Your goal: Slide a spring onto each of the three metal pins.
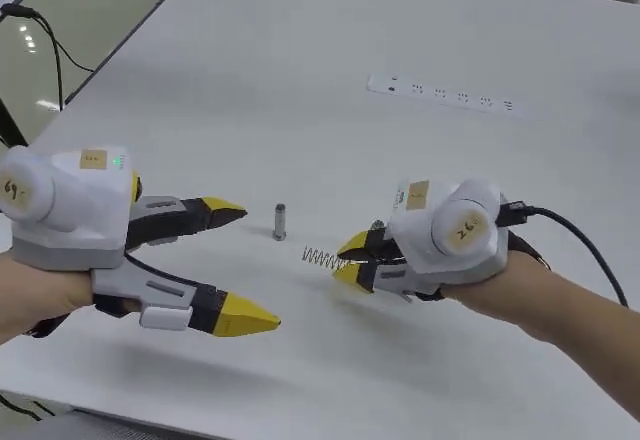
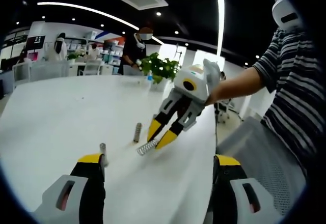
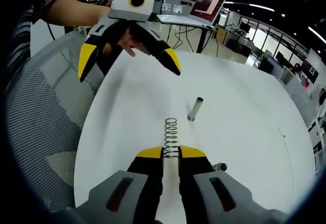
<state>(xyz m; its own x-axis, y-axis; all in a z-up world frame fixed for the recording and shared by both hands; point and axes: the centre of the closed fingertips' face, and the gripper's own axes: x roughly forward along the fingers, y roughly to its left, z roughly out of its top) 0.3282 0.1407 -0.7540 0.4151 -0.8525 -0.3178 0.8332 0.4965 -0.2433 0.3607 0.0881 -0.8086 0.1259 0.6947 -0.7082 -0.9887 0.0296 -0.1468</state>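
the thin coiled steel spring (image 1: 322,257) sits just left of centre in the head view. it's pinched by one end in the right gripper (image 1: 352,260), whose yellow-tipped jaws are clenched on it. the rest of the coil sticks out sideways toward the left. its free end is near the short grey metal pin (image 1: 279,221), which stands upright just up and left of it on the white tabletop (image 1: 300,80), and the two aren't touching. in the right gripper view the spring (image 3: 171,132) runs straight up from the tips, with the pin (image 3: 195,108) off to its upper right, so they aren't lined up. a second grey metal pin (image 1: 377,227) peeks out right behind the right gripper. both pins look bare, so i'd say no spring is on yet.

the left gripper (image 1: 238,260) is in the lower left of the head view, jaws spread wide, holding nothing, well apart from the pin.

what could go wrong imo:
- **knocking the pin:** the spring is held only at one end and lies sideways while the pin is vertical. come in at an angle and the free end catches the pin's top, and nothing is bracing that pin.
- **losing the spring:** a squeeze that slips could ping the coil out of the jaws.
- **bumping the second pin:** it's so close to the right gripper that tilting the wrist could knock it.
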